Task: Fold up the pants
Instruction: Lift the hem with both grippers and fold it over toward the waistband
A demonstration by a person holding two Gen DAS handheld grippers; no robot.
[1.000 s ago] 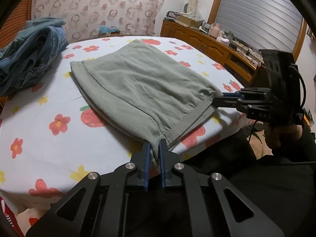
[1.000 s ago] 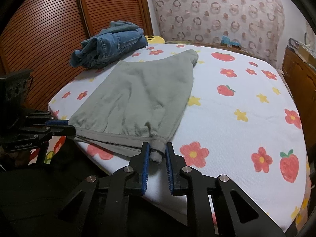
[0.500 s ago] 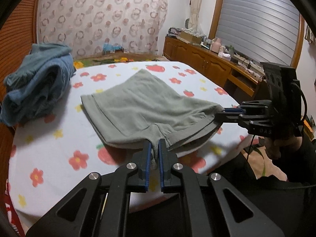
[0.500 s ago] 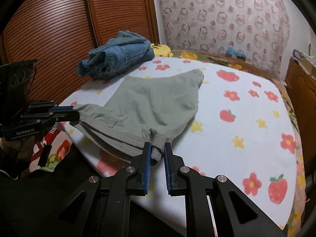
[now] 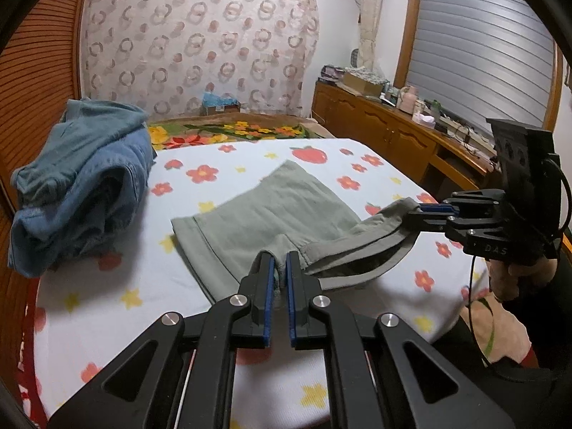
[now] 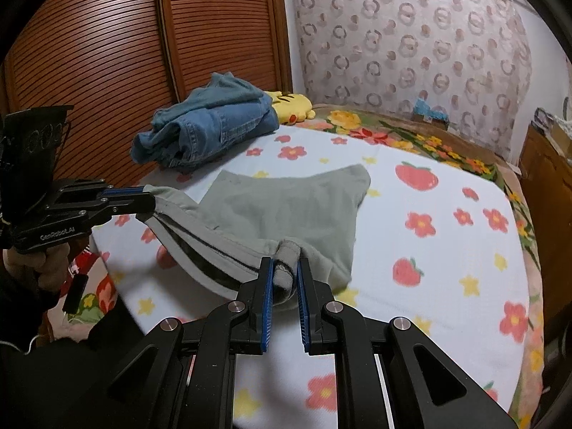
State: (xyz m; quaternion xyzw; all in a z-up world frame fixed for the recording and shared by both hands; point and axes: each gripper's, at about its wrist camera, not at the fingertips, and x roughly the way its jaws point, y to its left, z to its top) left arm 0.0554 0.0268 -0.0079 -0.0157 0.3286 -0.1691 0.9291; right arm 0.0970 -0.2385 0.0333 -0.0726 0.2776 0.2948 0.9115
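Grey-green pants point(image 5: 282, 207) point(image 6: 286, 211) lie half folded on the flowered bed sheet point(image 5: 107, 293) point(image 6: 447, 250). Their near waistband edge is lifted off the sheet and hangs stretched between my two grippers. My left gripper point(image 5: 280, 268) is shut on one corner of that band; in the right wrist view the same gripper point(image 6: 143, 196) holds the band from the left. My right gripper point(image 6: 286, 268) is shut on the bunched other corner, and in the left wrist view this right gripper point(image 5: 418, 211) comes in from the right. The far part of the pants rests flat.
A heap of blue denim point(image 5: 82, 178) point(image 6: 203, 128) sits at the bed's far left by the slatted wooden doors point(image 6: 107, 53). A yellow plush point(image 6: 293, 105) lies behind it. A wooden sideboard point(image 5: 393, 136) with clutter runs along the right. A person's hand point(image 5: 518, 275) grips the right tool.
Both grippers have risen and moved forward over the bed, lifting the waistband off the sheet. The near half of the pants now hangs between them instead of lying flat.
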